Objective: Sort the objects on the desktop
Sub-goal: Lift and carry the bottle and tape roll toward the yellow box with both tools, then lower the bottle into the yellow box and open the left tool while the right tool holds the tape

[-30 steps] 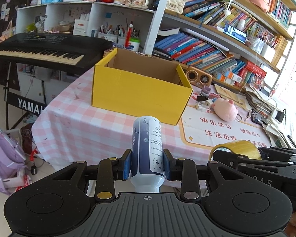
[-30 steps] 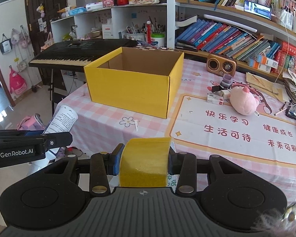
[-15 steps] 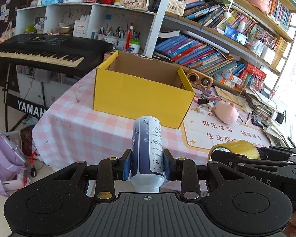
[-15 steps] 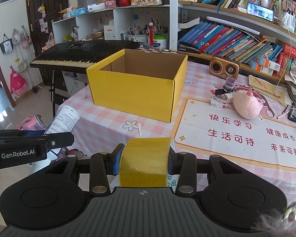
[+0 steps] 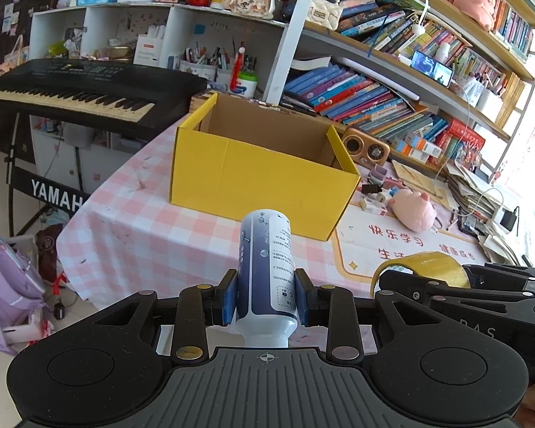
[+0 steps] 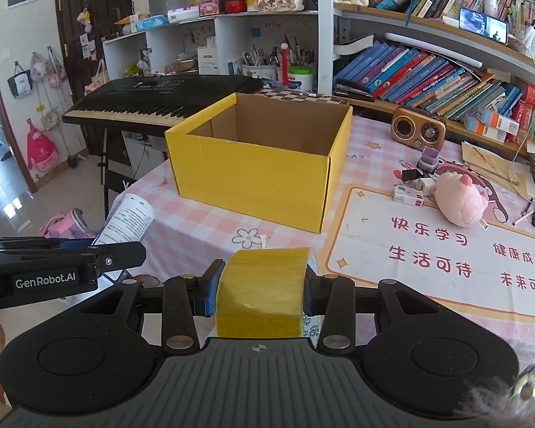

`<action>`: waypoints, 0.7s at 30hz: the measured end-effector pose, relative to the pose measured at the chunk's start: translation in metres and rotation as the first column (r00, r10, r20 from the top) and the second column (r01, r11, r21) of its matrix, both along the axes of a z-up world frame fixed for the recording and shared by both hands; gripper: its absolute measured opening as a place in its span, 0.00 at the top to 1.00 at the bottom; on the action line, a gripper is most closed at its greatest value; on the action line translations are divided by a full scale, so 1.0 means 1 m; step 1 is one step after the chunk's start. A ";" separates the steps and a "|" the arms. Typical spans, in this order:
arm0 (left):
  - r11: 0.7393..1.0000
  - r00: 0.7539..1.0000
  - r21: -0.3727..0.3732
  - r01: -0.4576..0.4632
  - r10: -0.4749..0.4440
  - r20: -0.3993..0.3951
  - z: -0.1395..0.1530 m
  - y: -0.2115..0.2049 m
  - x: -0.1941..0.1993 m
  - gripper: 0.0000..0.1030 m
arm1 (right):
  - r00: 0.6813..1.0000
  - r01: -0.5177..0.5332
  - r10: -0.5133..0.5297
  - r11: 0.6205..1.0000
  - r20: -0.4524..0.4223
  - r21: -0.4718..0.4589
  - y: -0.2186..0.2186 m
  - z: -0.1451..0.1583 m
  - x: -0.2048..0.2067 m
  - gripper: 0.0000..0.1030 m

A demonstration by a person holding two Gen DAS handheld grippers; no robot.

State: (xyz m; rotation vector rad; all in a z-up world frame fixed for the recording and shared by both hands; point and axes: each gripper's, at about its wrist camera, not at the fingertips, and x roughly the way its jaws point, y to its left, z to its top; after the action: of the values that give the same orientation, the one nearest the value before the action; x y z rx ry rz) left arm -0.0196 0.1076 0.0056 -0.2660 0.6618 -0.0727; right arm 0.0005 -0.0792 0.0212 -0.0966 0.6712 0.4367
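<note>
My left gripper (image 5: pixel 266 296) is shut on a blue-and-white bottle (image 5: pixel 266 260), cap end toward the camera, held above the table's near edge. In the right wrist view that bottle (image 6: pixel 130 221) pokes out at the left. My right gripper (image 6: pixel 257 290) is shut on a roll of yellow tape (image 6: pixel 264 285); the roll (image 5: pixel 422 267) also shows at the right of the left wrist view. An open yellow cardboard box (image 5: pixel 264 174) (image 6: pixel 264 164) stands ahead of both grippers on the pink checked tablecloth; what I see of its inside is bare.
A pink plush pig (image 6: pixel 458 199), small boxes (image 6: pixel 408 194), a stamp (image 6: pixel 428 158) and a wooden radio (image 6: pixel 419 128) lie right of the box, beside a printed mat (image 6: pixel 438 249). A black keyboard (image 5: pixel 82 92) stands left; bookshelves (image 5: pixel 392 82) run behind.
Both views have crept slightly closer to the yellow box, which sits a little nearer and larger. Both grips are unchanged.
</note>
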 end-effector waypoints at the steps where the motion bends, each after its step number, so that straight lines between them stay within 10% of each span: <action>1: 1.000 1.000 0.000 -0.001 0.001 0.000 0.001 0.000 0.002 0.70 | 1.000 -0.005 0.005 1.000 0.001 0.002 0.000 0.001 0.002 0.62; 21: 0.998 0.991 0.057 -0.025 0.017 0.135 0.050 0.007 0.099 0.70 | 0.987 -0.117 0.107 0.990 0.121 0.080 0.016 0.054 0.108 0.62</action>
State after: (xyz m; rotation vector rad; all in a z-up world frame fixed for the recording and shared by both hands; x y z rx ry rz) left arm 0.0796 0.1142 0.0558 -0.2100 0.5266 -0.0508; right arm 0.1081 -0.0629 0.0752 -0.0769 0.5324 0.5642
